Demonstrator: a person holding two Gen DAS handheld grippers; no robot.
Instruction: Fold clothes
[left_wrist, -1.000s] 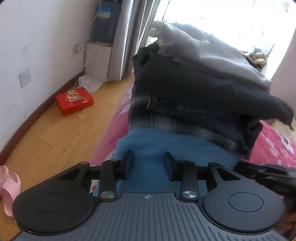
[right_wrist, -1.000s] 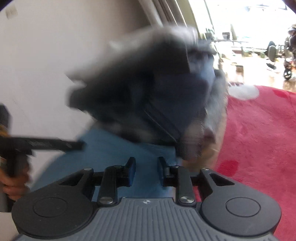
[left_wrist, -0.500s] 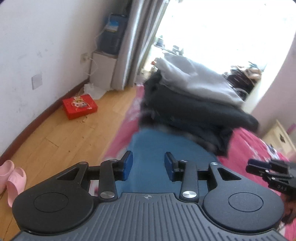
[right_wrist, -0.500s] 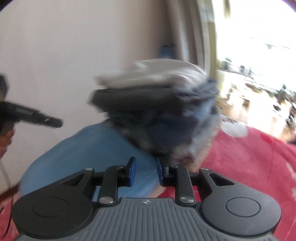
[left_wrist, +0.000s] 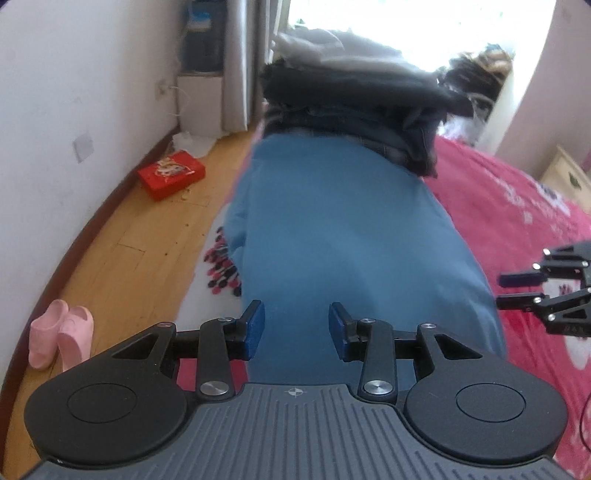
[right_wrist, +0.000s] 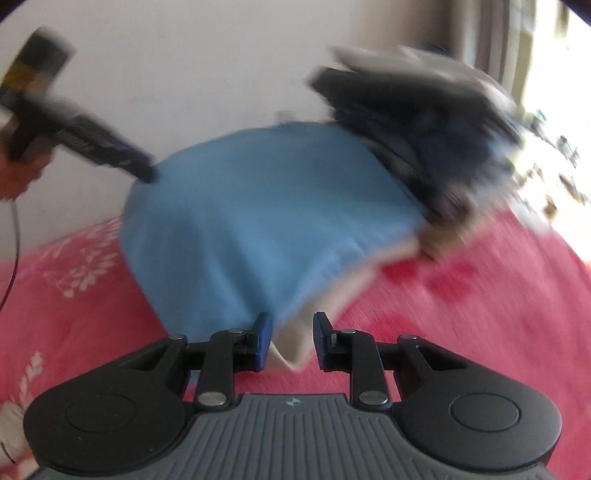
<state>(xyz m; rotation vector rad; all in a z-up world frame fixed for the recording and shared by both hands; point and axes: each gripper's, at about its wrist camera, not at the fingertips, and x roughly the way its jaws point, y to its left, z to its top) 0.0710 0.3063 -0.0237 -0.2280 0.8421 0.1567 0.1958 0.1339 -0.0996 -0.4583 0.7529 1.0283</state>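
Item one, blue garment (left_wrist: 347, 236): spread flat on the pink bedspread (left_wrist: 517, 206), running lengthwise away from the left wrist camera, its far end tucked under a stack of folded clothes (left_wrist: 354, 96); in the right wrist view a pale underside shows along its lifted near edge, though that view is blurred. Item two, the stack: dark garments below, grey ones on top, standing at the far end of the bed before a bright window. Item three, left gripper (left_wrist: 295, 328): jaws set partly apart above the near end of the blue garment, with cloth seen between them but no pad pressing on it. Item four, right gripper (right_wrist: 291, 341): jaws narrower, also parted, the near corner of the garment lying in the gap; whether either pad touches the cloth cannot be told through the blur. The right gripper also appears at the right edge of the left wrist view, over the bedspread and beside the garment. Surroundings: wooden floor (left_wrist: 140, 236) left of the bed, a red box (left_wrist: 171, 177) lying on it near the white wall, a pair of pink slippers (left_wrist: 59, 338) nearer the camera, and a grey curtain (left_wrist: 240, 62) in the corner.
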